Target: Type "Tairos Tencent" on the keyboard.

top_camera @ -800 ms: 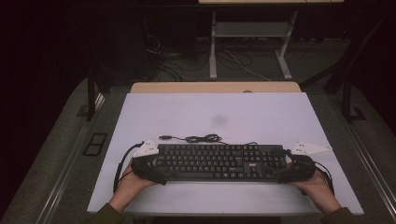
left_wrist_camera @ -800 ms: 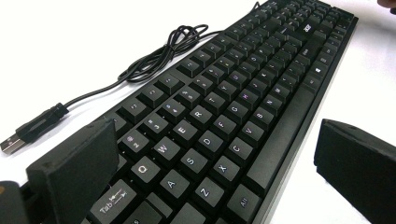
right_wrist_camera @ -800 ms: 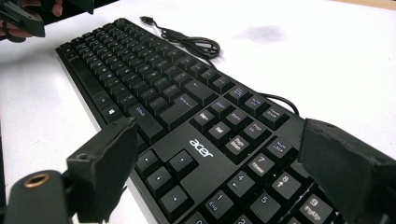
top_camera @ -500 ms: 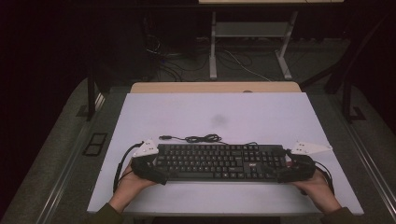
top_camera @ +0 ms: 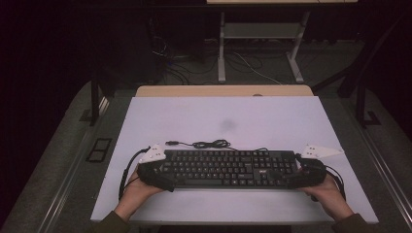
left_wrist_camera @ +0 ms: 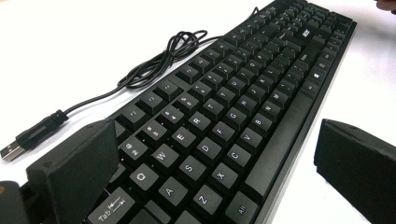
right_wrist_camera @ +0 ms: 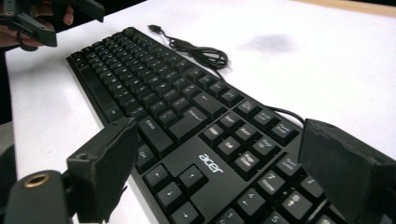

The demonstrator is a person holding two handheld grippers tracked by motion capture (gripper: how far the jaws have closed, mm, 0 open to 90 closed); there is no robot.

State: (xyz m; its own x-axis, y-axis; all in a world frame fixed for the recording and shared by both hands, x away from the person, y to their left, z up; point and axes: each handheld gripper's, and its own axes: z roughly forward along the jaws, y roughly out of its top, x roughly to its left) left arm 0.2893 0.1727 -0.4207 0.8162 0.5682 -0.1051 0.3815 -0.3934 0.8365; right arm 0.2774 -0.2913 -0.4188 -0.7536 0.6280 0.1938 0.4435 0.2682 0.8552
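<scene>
Jaws of both grippers [top_camera: 158, 174] [top_camera: 303, 175] wide, straddling keyboard [top_camera: 228, 168] ends unclamped; uneven closing could skew it, snagging loose cable [top_camera: 206, 144]

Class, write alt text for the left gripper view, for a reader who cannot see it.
A black keyboard lies slantwise on a white table, its near end between the left gripper's two open black jaws. Its black cable lies in a loose tangle beside it and ends in a USB plug resting on the table at left.
</scene>
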